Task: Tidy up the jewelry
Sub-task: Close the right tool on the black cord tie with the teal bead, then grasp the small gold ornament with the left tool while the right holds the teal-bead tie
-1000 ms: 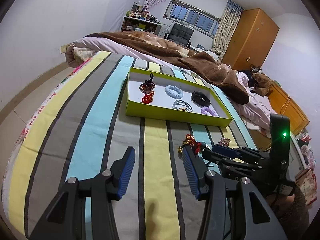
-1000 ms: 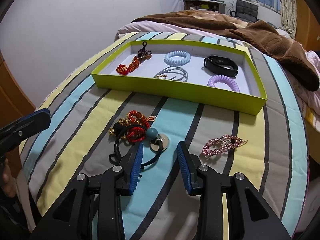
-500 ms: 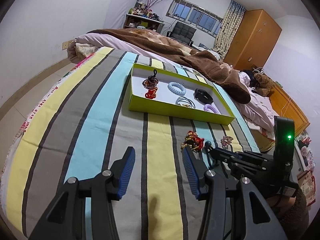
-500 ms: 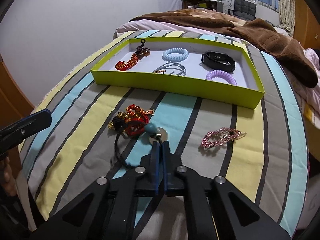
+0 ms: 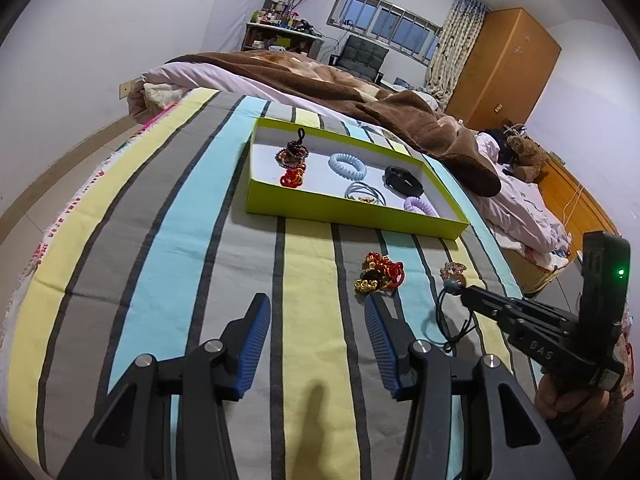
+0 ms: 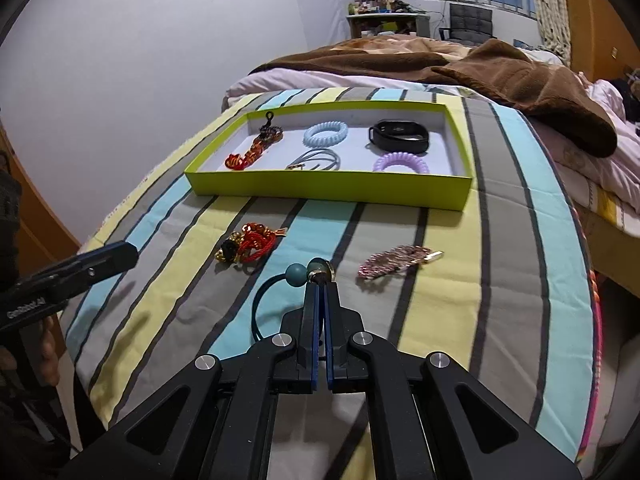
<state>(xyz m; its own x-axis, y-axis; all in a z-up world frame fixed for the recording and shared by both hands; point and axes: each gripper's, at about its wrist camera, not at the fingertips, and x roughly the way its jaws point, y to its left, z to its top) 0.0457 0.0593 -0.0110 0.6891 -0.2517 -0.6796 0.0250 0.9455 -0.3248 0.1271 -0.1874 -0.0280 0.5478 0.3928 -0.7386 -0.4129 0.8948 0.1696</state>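
My right gripper (image 6: 320,285) is shut on a black cord hair tie with a teal bead (image 6: 297,274), lifted slightly off the striped bedspread; its loop (image 6: 258,308) hangs to the left. In the left wrist view, the right gripper (image 5: 466,290) holds the bead at the right. My left gripper (image 5: 315,304) stands open over the bedspread with nothing between its fingers. A red and gold knot ornament (image 6: 250,242) and a pink rhinestone clip (image 6: 396,262) lie loose in front of the lime-green tray (image 6: 328,188). The tray holds coil ties, bangles, a black band and a beaded charm.
A brown blanket (image 6: 500,76) is heaped behind the tray at the right. The bed's right edge (image 6: 592,280) drops off near the pink clip. A wall runs along the bed's left side, and a person's hand (image 5: 560,396) grips the right tool.
The right gripper's jaws closed on the beaded hair tie and drew it up and away from the red ornament. The left gripper stayed open and still.
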